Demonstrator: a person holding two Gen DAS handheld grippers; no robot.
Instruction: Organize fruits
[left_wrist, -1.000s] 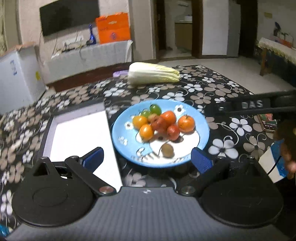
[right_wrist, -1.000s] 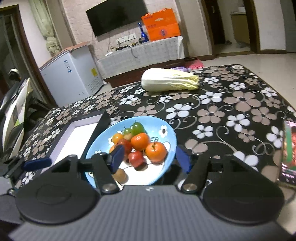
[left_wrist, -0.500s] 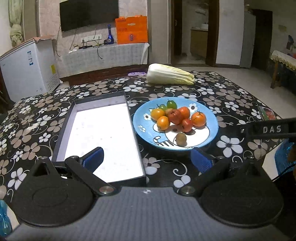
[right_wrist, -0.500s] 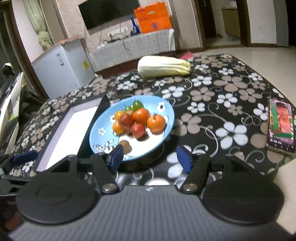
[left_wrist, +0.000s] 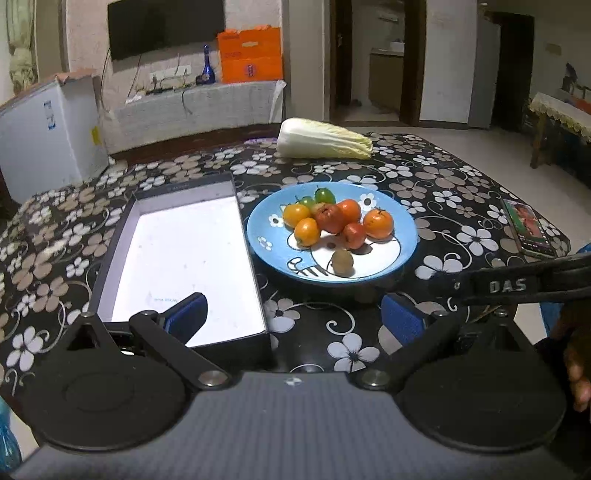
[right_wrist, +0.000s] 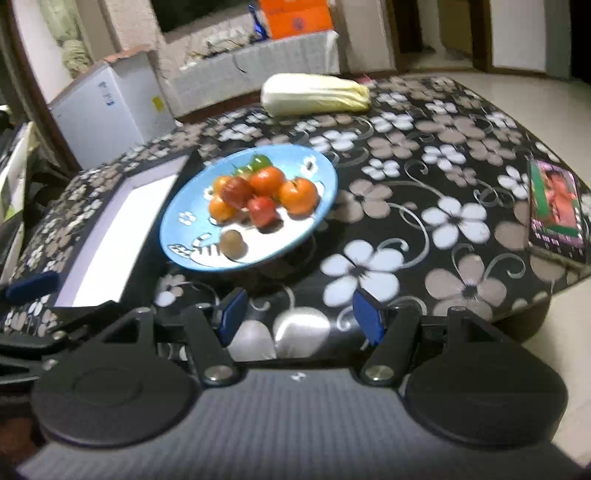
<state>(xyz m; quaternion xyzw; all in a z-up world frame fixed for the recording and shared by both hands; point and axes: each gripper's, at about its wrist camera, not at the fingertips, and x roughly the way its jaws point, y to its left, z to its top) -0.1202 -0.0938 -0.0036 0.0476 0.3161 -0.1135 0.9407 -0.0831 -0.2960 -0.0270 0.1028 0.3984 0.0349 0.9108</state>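
Observation:
A blue plate (left_wrist: 402, 236) holds several small orange, red and green fruits (left_wrist: 334, 219) and one brown fruit (left_wrist: 341, 261). It also shows in the right wrist view (right_wrist: 325, 173). Left of it lies an open dark box with a white inside (left_wrist: 184, 254). My left gripper (left_wrist: 293, 315) is open and empty, low over the table's near edge, in front of box and plate. My right gripper (right_wrist: 297, 317) is open and empty, near the table's front edge, short of the plate. The left gripper's blue finger tip (right_wrist: 31, 286) shows at the right view's left edge.
A napa cabbage (left_wrist: 323, 140) lies at the table's far side. A phone (left_wrist: 528, 227) with a lit screen lies at the right edge of the flowered tablecloth (left_wrist: 443, 184). A white fridge (left_wrist: 48, 129) stands beyond the table on the left.
Both grippers have pulled back from the plate toward the table's near edge. The plate and box now sit farther ahead. Both stay open and empty.

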